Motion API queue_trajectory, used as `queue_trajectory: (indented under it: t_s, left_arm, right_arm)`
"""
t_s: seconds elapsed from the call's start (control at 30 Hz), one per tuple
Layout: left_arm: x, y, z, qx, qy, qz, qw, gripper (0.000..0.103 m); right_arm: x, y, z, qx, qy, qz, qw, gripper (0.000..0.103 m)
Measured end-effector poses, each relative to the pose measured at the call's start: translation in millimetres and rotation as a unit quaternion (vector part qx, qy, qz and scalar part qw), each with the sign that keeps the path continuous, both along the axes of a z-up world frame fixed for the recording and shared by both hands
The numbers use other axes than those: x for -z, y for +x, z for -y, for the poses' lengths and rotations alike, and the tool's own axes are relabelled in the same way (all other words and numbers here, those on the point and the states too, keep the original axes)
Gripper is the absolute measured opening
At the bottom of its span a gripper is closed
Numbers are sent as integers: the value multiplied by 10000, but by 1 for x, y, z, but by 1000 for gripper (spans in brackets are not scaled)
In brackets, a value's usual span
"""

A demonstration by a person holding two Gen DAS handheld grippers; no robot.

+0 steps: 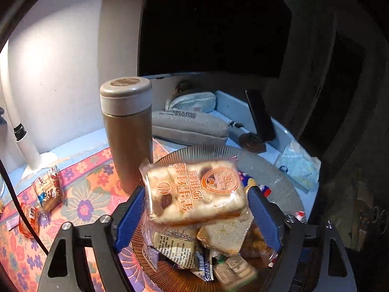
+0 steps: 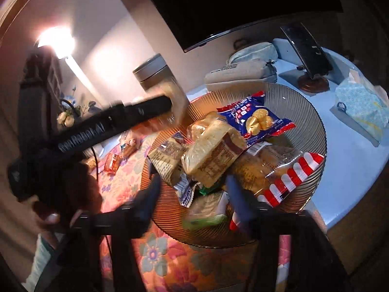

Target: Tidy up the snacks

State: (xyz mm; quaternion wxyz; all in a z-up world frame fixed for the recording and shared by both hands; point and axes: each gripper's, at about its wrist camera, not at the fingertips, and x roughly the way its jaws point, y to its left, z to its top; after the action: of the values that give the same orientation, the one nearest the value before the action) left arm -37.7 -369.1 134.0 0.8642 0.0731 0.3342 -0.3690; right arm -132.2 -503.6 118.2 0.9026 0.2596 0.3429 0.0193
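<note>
A glass plate [image 1: 274,170] on the flowered cloth holds a pile of wrapped snacks. On top lies a cake packet with orange print [image 1: 194,189]. My left gripper [image 1: 195,189] stands open astride it, blue fingers [image 1: 131,209] at its two ends without squeezing. In the right wrist view the same plate [image 2: 304,112] carries a blue cracker packet [image 2: 257,119], a bread packet [image 2: 209,153] and a red-and-white striped bag [image 2: 291,172]. My right gripper [image 2: 193,180] hovers open over the pile's near side, blurred, nothing between its fingers.
A tall brown flask [image 1: 128,133] stands just left of the plate. Loose snack packets [image 1: 48,189] lie on the cloth further left. Pencil cases [image 1: 189,121], a phone on a stand [image 1: 260,116] and a tissue pack [image 1: 299,165] sit behind. The table's edge runs right.
</note>
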Motion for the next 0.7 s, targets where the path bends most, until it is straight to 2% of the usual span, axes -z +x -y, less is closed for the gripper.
queue_trajectory:
  t_s: [0.1,0.3,0.7]
  left_arm:
    - [5,1,-5,-149,108,62,9998,84]
    - [4,6,-31,-265,-75,-132,9995,84]
    - [0,4,-116,-779,-351,-263,9960,84]
  right_arm:
    - [-2,-8,11,137,139,129,9997,69]
    - [-6,-11,14,189,295,171,9992,69]
    - [-18,5,-55,-535,-35,139,9985,69]
